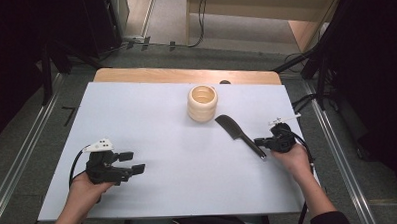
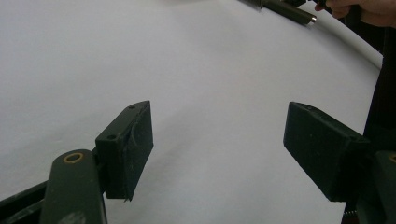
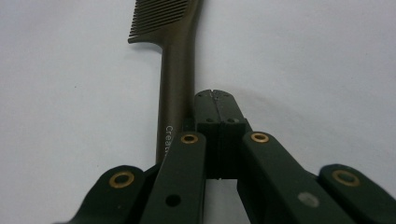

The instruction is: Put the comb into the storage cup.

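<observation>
Left tongs hover wide and empty over the desk; right tongs sit closed beside the comb, gripping nothing; comb lies flat near the cup, lifting seemingly not yet begun.

White table sheet, tan wood strip along its upper edge. Cream ribbed cup in upper centre. Dark olive-brown comb, white lettering on its handle in the right gripper view. Both grippers, left gripper and right gripper, black with brass-coloured rivets. Grey floor.
</observation>
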Tool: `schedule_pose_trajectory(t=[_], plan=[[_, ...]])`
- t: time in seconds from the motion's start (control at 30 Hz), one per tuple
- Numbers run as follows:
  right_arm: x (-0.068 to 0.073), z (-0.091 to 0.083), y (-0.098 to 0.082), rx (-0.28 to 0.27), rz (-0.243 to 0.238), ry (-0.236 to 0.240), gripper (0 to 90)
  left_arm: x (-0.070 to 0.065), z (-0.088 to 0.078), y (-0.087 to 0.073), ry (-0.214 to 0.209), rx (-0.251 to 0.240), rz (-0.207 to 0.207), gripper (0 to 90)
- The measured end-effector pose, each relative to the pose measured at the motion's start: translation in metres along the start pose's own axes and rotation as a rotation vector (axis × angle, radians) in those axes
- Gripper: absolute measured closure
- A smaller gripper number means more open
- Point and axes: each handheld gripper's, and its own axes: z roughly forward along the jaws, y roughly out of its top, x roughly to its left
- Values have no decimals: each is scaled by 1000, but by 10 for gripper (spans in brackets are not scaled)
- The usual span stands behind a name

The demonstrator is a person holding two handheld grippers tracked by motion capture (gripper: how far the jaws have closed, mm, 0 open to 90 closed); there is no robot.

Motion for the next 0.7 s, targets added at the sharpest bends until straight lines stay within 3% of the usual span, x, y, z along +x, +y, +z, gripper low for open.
schedule_pose_trajectory(t=[0.2,0.33,0.7], plan=[[0,-2,0,-4,7,-1,858,0,0,0,1,-5,-5,250],[-4,-11,0,-60,30,-1,816,0,0,0,0,-3,-4,250],[16,-35,-3,-227,22,58,513,0,0,0,1,-1,-2,250]])
